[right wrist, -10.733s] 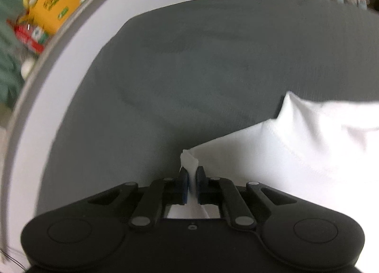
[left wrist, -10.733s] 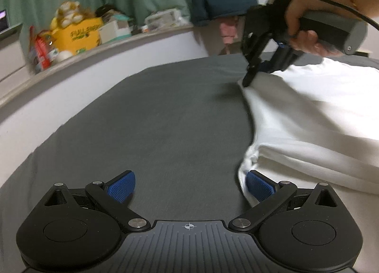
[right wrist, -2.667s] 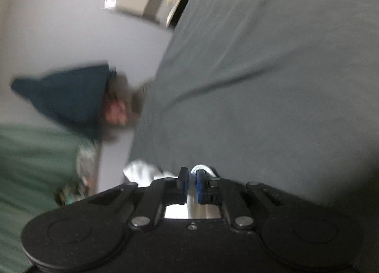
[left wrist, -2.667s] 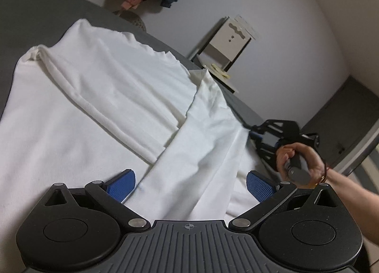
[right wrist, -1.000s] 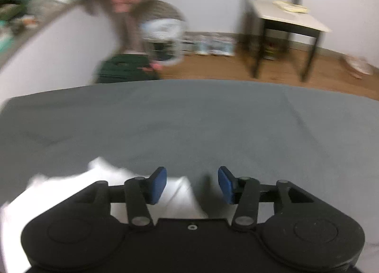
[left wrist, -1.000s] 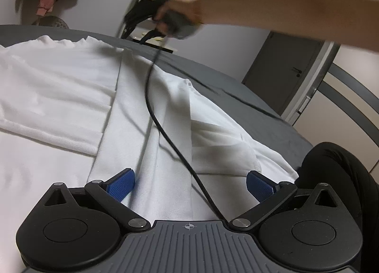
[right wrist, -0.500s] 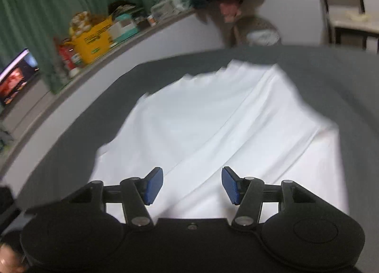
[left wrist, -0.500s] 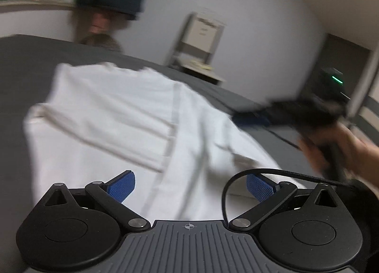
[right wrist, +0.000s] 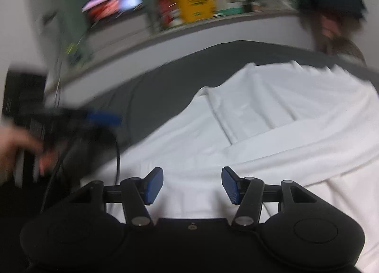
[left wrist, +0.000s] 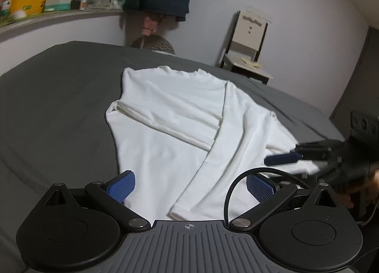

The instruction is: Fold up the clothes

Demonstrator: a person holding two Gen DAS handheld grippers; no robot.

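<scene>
Half a second ago your right claw (right wrist: 191, 185) looked across the whole white shirt (left wrist: 180, 130) from farther off; now it sits low over the near edge of the cloth, its blue pads apart with nothing pinched between them. Ten seconds back that same claw was clamped on a corner of the shirt. Your left claw (left wrist: 189, 184) is spread wide and empty, as before, hovering at the shirt's near hem.

The shirt lies on the dark grey bed (left wrist: 59, 88), both sleeves folded in across the body, collar at the far end.

From the left wrist view, your right claw at the right edge is blurred and partly cut off. From the right wrist view, your left hand (right wrist: 14, 145) and its claw smear into a dark streak, and the shelf (right wrist: 189, 26) behind is too blurred to read.
</scene>
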